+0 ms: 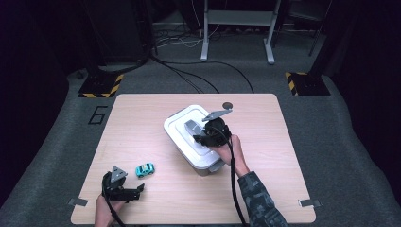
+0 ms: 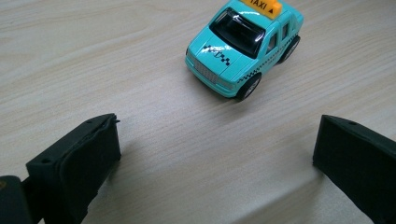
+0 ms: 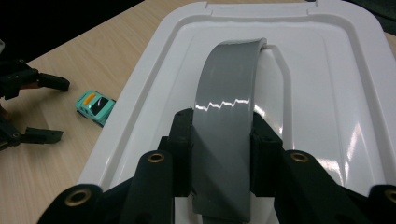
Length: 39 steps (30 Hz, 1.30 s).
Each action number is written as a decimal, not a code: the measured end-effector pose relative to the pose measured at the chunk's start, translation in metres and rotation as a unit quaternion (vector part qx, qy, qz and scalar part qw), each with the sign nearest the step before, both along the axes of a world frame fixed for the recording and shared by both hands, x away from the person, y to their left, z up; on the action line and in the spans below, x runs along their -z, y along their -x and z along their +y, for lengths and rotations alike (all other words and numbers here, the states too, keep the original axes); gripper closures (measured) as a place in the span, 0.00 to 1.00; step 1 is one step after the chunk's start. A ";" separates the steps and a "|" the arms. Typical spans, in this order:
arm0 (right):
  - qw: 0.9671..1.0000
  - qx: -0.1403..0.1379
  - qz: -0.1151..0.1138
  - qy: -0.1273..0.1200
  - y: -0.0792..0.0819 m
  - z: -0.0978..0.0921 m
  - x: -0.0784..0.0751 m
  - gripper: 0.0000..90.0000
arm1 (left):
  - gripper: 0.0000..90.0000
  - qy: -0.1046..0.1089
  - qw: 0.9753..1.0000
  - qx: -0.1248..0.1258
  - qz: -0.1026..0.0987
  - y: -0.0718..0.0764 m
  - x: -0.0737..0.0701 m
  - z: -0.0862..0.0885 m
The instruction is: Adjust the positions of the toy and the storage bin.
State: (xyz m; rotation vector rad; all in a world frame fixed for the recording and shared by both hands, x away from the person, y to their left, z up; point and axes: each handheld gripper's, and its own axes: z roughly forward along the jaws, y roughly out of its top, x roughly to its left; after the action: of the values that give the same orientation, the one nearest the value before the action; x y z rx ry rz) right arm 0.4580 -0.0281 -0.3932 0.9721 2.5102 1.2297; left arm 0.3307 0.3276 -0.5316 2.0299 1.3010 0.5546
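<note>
Right gripper [image 3: 223, 140]: fingers [image 3: 182, 140] clamped on the grey handle [image 3: 229, 112] of the white box lid [image 3: 154, 93], near the middle of the counter [image 1: 142, 118]. Left gripper [image 2: 215, 158]: fingers [image 2: 79, 158] wide open, holding nothing, aimed at the teal toy taxi [image 2: 245, 44] just ahead, toward the near left corner. Probably the lid-lifting step; next, raising the lid straight up, then closing around the taxi's sides.

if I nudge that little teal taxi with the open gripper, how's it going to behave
The taxi stands on four wheels on smooth wood, so it will probably roll away along its length. It looks small and likely light. The left gripper jaws stand wide apart, so closing across its sides seems safer.
</note>
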 end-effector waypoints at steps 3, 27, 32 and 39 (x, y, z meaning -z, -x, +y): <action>1.000 -0.006 0.002 -0.004 0.000 0.004 0.000 0.75 | 0.00 0.000 1.000 0.000 0.000 0.000 0.000 0.000; 0.999 -0.027 0.013 -0.013 0.000 0.030 -0.001 0.64 | 0.01 0.001 1.000 0.001 0.002 0.000 0.000 0.000; 1.000 0.001 -0.015 0.011 0.005 0.037 -0.009 0.50 | 0.01 0.000 1.000 0.002 0.002 0.001 -0.001 0.000; 0.998 0.019 -0.044 0.048 0.010 0.053 -0.015 0.47 | 0.01 0.000 1.000 0.003 0.001 0.001 -0.001 0.000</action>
State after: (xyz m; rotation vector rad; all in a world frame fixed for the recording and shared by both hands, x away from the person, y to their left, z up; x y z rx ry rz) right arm 0.4482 0.0249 -0.3780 0.9178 2.4471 1.1040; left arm 0.3300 0.3275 -0.5311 2.0341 1.2967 0.5498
